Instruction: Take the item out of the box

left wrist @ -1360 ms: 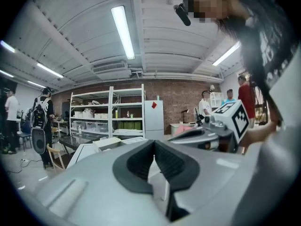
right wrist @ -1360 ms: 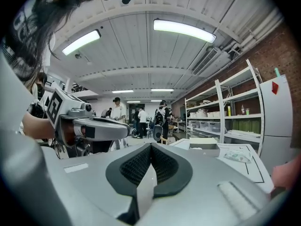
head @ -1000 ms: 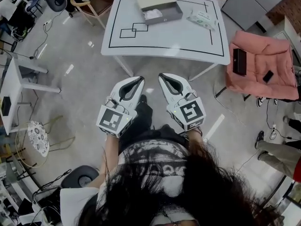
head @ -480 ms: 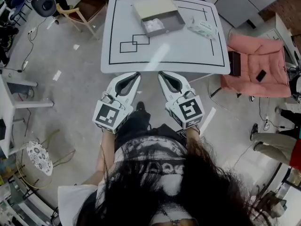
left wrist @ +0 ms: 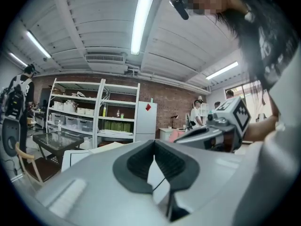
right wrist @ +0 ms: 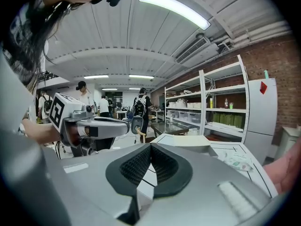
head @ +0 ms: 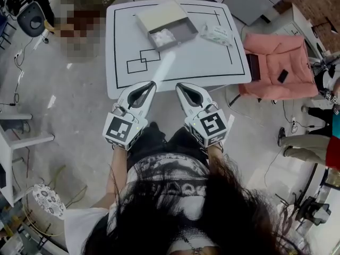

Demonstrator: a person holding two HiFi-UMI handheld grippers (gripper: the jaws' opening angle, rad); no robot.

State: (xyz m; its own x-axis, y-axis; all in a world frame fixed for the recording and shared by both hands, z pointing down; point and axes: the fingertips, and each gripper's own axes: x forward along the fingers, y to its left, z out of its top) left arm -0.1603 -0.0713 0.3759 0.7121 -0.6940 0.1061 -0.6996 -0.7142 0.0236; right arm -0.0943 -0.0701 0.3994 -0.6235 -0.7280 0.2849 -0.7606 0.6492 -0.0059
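White worktop point(head: 186, 62) with black taped lines, pink armchair point(head: 276, 62) just right of it. Open box point(head: 183, 32) at far side, white item point(head: 162, 36) inside. Left hand-held gripper point(head: 152, 84) and right hand-held gripper point(head: 179, 86) at near edge, jaws closed, empty.

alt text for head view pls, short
Seen from above, a person holds the left gripper and right gripper, both shut and empty, at the near edge of a white table. On its far side: an open grey box holding a white item, a packet beside it.
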